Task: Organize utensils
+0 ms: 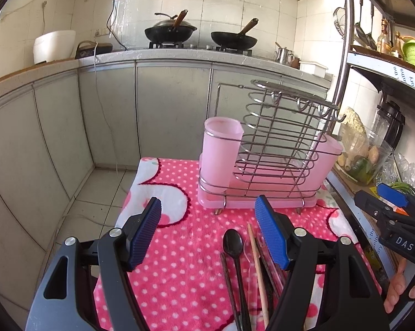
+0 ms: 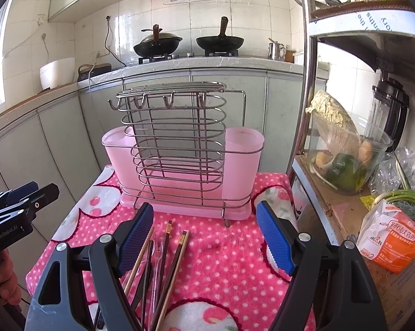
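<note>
A wire utensil rack (image 1: 276, 149) with pink plastic cups (image 1: 221, 149) stands at the far end of a pink polka-dot cloth (image 1: 180, 262); it also shows in the right wrist view (image 2: 180, 149). A black spoon (image 1: 233, 244), a pale wooden chopstick (image 1: 258, 273) and dark chopsticks (image 1: 229, 284) lie on the cloth near the front. In the right wrist view the chopsticks (image 2: 177, 259) lie below the left finger. My left gripper (image 1: 210, 234) is open and empty above the cloth. My right gripper (image 2: 204, 240) is open and empty, and it shows at the right edge of the left wrist view (image 1: 395, 207).
A metal shelf (image 2: 345, 215) stands to the right, holding a glass bowl of vegetables (image 2: 345, 149), an orange packet (image 2: 392, 245) and a blender (image 2: 392, 110). Grey cabinets (image 1: 169, 110), a counter with two woks (image 1: 202, 35) and a rice cooker (image 1: 54, 45) lie behind.
</note>
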### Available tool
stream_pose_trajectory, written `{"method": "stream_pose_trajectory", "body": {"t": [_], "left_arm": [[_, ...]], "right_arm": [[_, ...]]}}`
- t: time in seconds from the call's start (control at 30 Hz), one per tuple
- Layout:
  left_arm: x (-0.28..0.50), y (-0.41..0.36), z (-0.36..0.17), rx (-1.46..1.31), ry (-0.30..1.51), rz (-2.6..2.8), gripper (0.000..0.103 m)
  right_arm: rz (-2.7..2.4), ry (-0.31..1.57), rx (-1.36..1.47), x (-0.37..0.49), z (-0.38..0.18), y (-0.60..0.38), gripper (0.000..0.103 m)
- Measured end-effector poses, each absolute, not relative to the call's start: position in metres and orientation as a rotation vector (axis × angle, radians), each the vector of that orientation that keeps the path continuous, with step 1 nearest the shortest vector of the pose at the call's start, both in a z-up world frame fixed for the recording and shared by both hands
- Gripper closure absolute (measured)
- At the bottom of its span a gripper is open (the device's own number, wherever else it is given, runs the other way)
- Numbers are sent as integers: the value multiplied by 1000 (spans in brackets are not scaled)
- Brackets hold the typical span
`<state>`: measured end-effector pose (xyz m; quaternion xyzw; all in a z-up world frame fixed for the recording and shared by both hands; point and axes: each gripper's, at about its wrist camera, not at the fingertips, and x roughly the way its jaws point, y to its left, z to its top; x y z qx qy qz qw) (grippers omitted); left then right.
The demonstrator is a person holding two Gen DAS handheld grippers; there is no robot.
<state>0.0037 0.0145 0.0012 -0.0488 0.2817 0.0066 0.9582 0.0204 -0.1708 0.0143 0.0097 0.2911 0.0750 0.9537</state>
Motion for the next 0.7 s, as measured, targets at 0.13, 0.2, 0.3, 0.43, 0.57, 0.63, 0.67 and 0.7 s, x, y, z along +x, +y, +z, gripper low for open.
{"method": "stream_pose_trajectory", "body": {"t": [0.13,0.2,0.3,0.43,0.57,0.63,0.67,0.7], "left_arm": [[7,24,-5,-112,613,1,32],[9,27,-9,-118,641,-12,32],[15,30,-19,-127,705,-36,37],[26,34,-37,-168,813,-68,49],[36,36,-52,-200,894,-81,62],[40,35,-60,-212,930,-97,66],[42,33,-61,-213,942,-104,68],[44,32,-63,-213,956,-112,70]], "right_arm": [[164,629,43,25,7,-175,27],[174,654,56,29,2,-176,27],[190,697,80,34,-8,-177,34],[214,766,114,42,-24,-180,37],[235,831,159,49,-38,-184,41],[240,858,181,52,-44,-185,43],[242,870,191,54,-47,-186,44],[244,882,200,56,-50,-187,46]]}}
